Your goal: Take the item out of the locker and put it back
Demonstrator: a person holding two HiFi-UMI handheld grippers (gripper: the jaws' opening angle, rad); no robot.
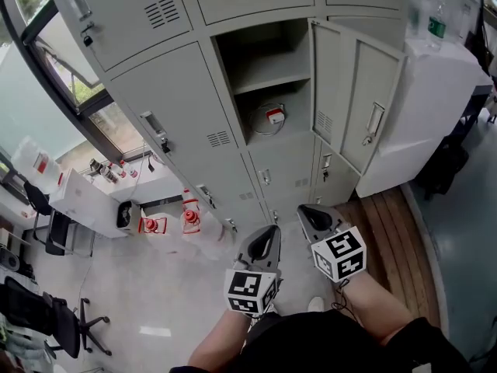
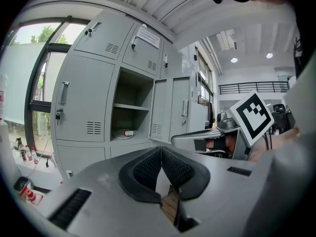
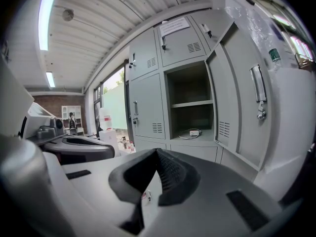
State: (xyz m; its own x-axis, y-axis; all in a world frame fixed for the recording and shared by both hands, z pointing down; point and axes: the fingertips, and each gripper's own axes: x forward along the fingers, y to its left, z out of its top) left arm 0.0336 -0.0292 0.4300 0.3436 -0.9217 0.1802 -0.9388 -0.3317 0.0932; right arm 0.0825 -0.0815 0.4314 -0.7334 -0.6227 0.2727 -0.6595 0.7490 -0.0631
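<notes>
The grey locker stands with its door swung out to the right. On its lower shelf lies the item, a coiled cable with a small white and red box; it also shows in the left gripper view and the right gripper view. Both grippers hang side by side well short of the locker. My left gripper is shut, its pads meeting at the tip with nothing between them. My right gripper is likewise shut and empty.
A white cabinet with bottles on top stands right of the open door. Red and white bottles and a low white table sit at the left near the window. A black office chair is at the lower left.
</notes>
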